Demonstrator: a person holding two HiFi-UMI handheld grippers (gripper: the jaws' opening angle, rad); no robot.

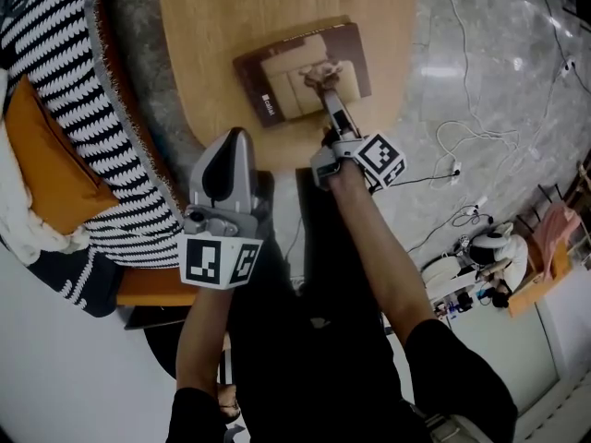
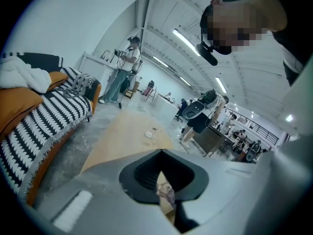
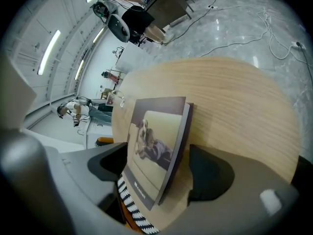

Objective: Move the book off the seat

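Book (image 1: 282, 86) lies flat on table (image 1: 231, 17), beside the sofa (image 1: 55, 53). Right gripper (image 3: 157, 168) straddles its near edge, jaws wide apart, not clamping. Left gripper (image 1: 224, 169) hangs short of the table, jaws together.

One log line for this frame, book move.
book: lying on wooden table | right claw: open, jaws astride book, not gripping | left claw: shut, empty

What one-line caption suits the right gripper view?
Right gripper, jaws open, straddles a book lying on the wooden table.
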